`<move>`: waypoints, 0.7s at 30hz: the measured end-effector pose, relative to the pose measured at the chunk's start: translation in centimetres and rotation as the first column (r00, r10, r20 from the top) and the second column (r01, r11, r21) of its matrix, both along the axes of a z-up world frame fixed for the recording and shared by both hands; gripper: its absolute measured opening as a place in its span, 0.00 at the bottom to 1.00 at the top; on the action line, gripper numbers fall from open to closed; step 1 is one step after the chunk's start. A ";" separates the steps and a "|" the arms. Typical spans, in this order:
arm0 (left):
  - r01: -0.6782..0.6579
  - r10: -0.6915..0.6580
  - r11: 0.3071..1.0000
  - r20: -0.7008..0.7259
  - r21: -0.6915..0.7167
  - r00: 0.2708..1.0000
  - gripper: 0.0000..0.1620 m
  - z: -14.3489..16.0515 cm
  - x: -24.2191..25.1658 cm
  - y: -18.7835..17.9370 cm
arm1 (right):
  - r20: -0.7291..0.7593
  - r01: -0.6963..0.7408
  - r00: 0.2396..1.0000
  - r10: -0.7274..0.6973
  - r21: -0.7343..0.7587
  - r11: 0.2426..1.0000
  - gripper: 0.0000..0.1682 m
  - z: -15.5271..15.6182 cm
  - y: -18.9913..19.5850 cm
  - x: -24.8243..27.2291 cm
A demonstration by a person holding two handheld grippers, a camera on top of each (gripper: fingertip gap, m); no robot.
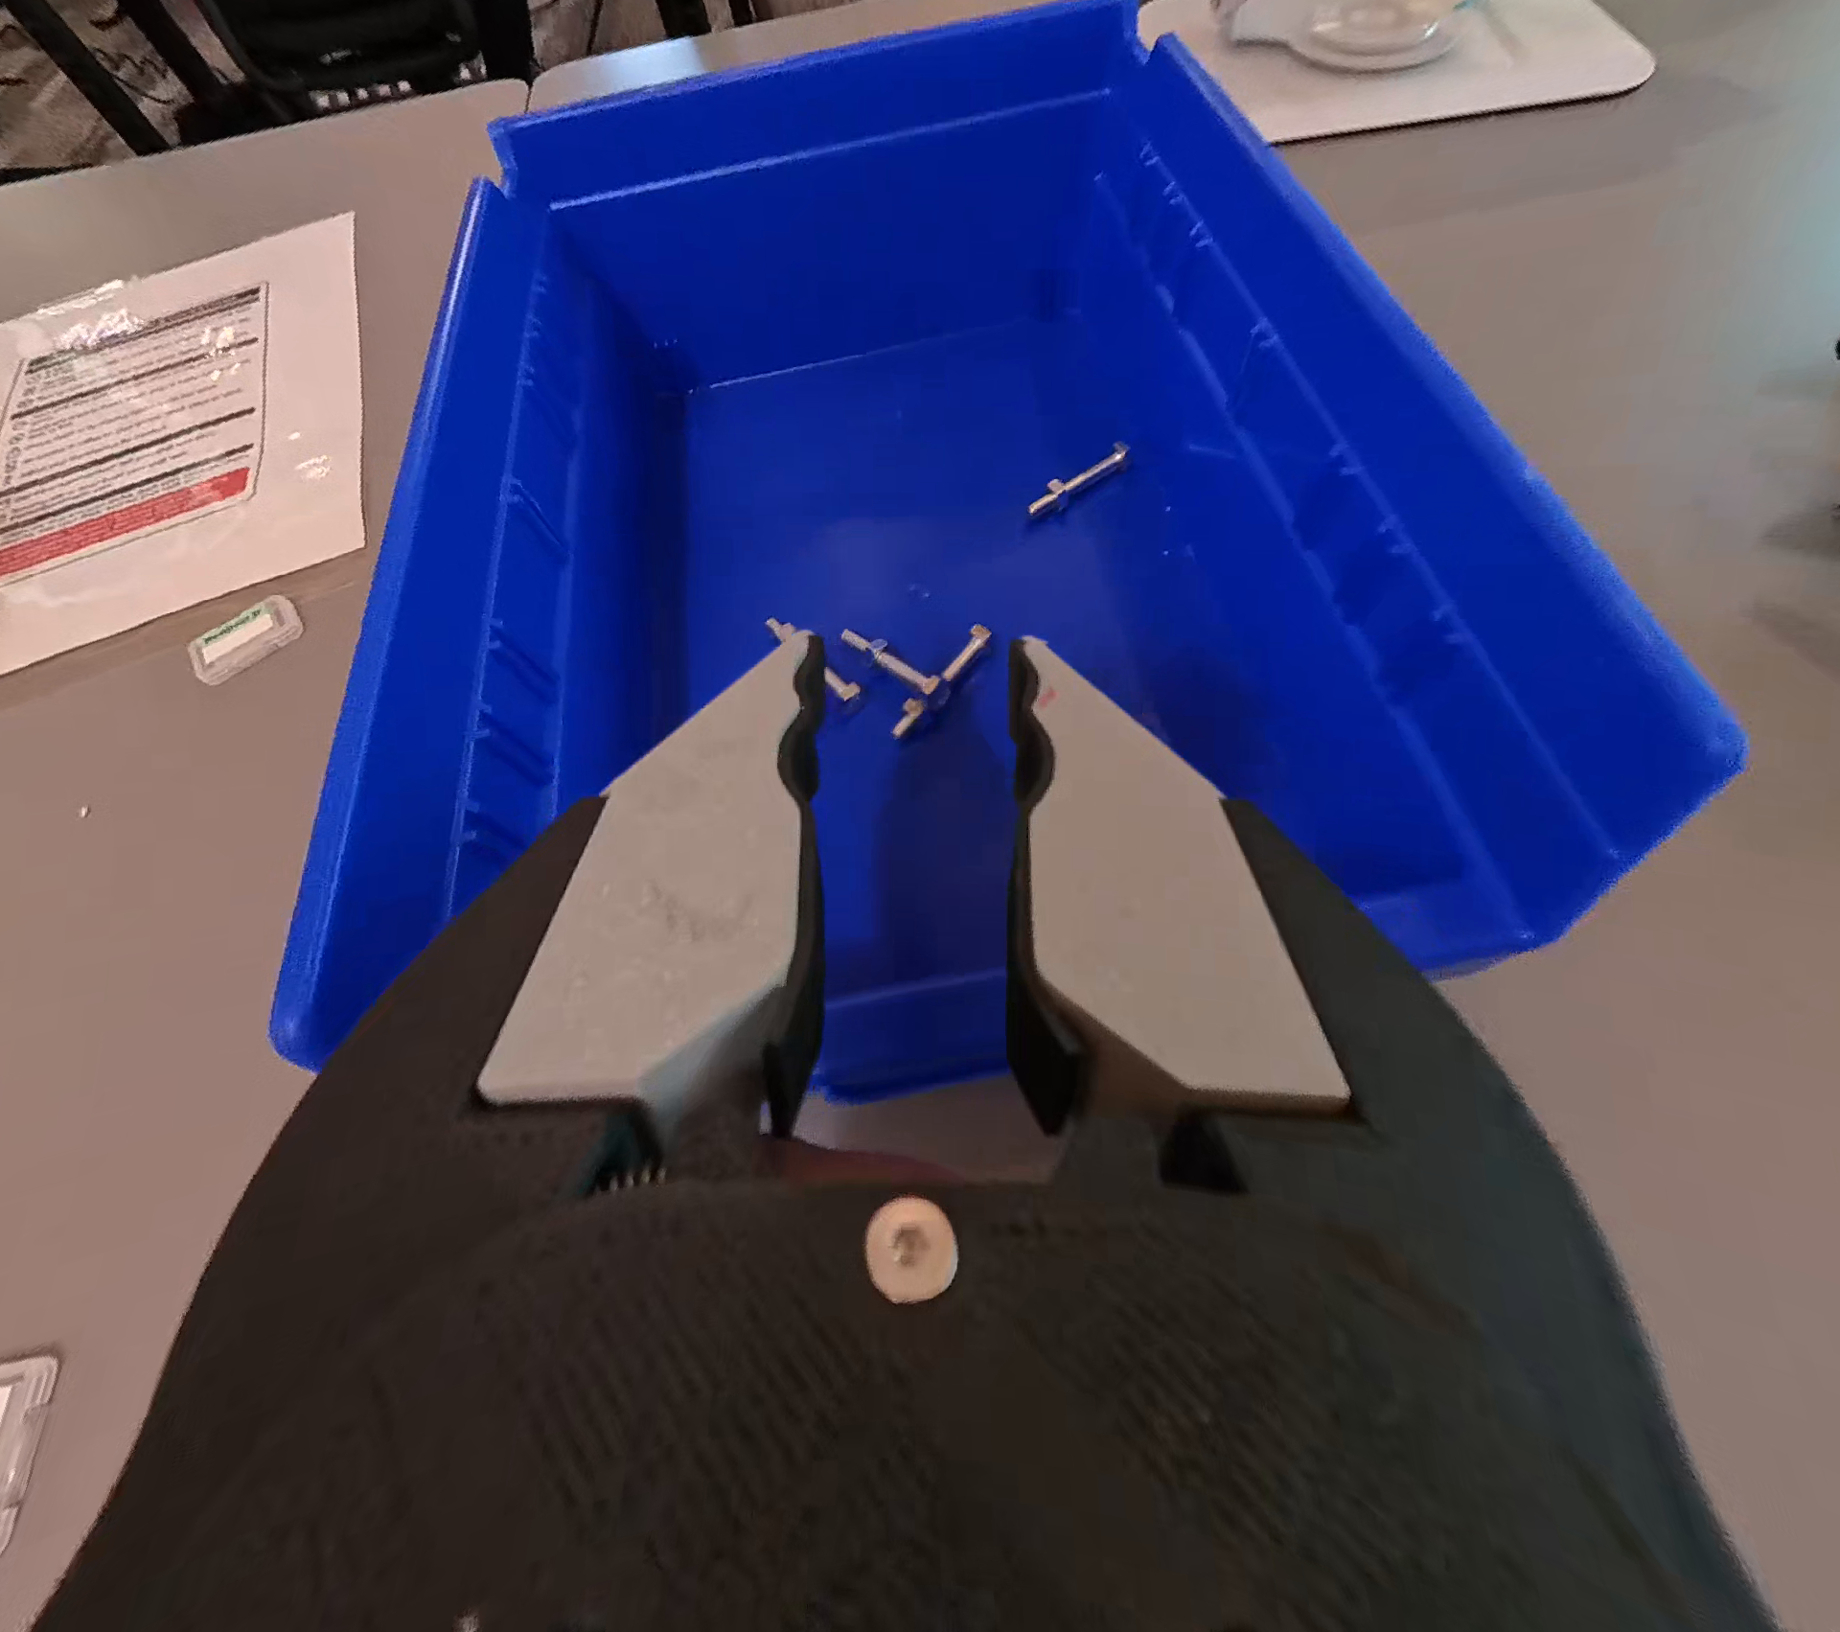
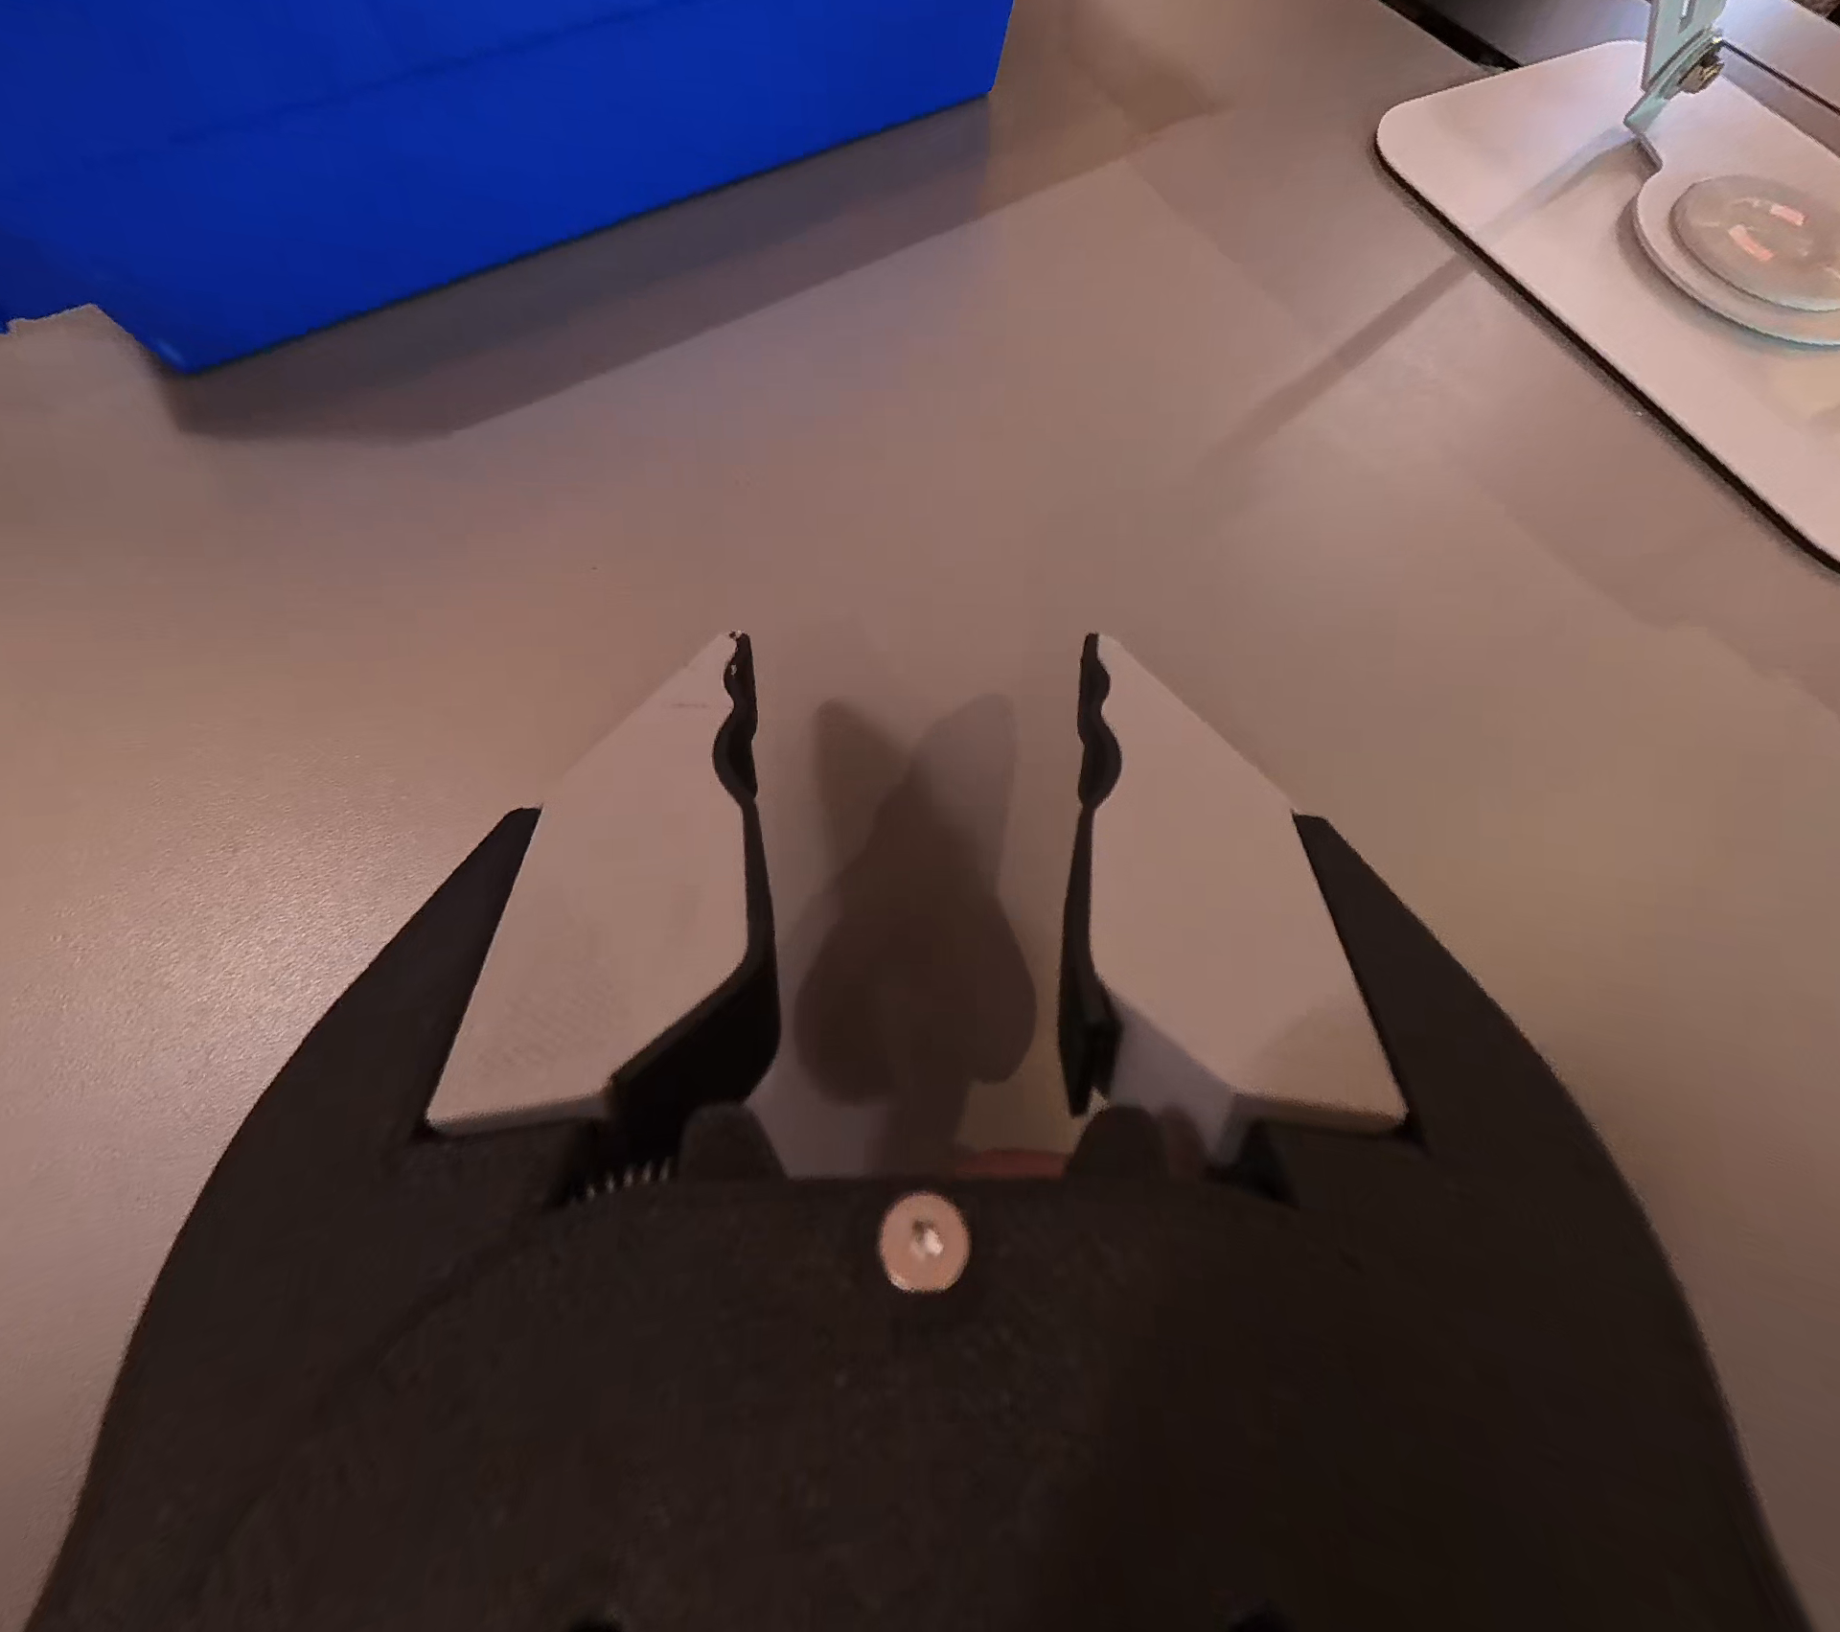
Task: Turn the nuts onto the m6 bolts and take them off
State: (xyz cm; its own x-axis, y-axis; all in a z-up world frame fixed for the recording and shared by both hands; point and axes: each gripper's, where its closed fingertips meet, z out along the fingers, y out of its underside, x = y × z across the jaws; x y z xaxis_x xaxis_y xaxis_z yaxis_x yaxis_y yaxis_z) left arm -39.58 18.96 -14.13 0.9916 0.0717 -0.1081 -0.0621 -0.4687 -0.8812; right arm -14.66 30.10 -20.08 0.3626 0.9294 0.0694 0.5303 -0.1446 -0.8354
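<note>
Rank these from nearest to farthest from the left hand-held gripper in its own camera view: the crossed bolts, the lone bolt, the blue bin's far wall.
Measured from the left hand-held gripper:
1. Crossed bolts: between the open fingertips, on the bin floor.
2. Lone bolt: farther in, to the right.
3. Blue bin's far wall: at the back, beyond both.

Blue bin [image 1: 1394, 489] glossy plastic; bolts [image 1: 911, 673] shiny metal; table [image 2: 398, 638] smooth matt grey.

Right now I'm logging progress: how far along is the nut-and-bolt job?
Early or between rounds. Four bolts lie in the blue bin, nuts seemingly on them. The left tool is open above them, holding nothing; the right tool is open over the bare table. Unscrewing remains.
</note>
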 end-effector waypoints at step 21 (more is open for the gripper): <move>0.028 0.051 0.847 0.135 -0.530 0.990 0.12 -7.3 -1.3 4.0 | 0.054 -0.042 0.998 0.040 0.040 0.998 0.35 -0.5 -1.4 -0.2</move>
State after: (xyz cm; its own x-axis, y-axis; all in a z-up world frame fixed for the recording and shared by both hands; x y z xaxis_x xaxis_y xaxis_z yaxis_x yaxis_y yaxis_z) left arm -40.90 23.00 -21.40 0.9985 0.0546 0.0050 0.0498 -0.8661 -0.4974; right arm -14.88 28.72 -20.59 0.3187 0.9394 0.1265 0.5793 -0.0874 -0.8104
